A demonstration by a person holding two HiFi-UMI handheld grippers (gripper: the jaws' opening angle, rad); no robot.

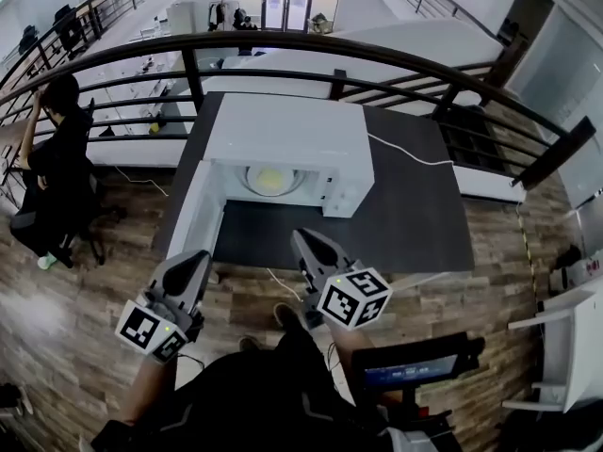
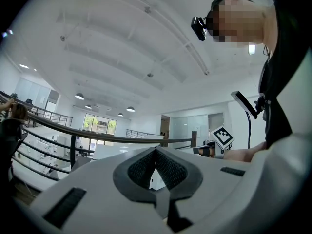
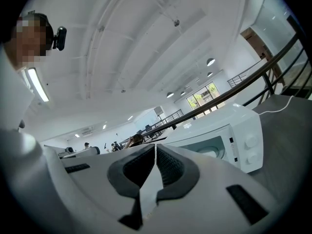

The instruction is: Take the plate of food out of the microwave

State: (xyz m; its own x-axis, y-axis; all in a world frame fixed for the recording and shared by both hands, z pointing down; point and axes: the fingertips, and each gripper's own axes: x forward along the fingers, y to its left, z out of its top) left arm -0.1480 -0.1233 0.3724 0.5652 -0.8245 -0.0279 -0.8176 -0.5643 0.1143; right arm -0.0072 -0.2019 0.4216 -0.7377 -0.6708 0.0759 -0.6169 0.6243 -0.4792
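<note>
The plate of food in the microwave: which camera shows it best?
The head view: it looks down into the open microwave and shows the plate of food. The right gripper view catches only a faint curved edge; the left gripper view shows none.

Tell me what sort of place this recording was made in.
Probably an upper gallery of an open-plan office: a curved black metal railing overlooks white desks on a lower floor, and a white microwave oven sits on a dark grey table over wood-plank flooring.
</note>
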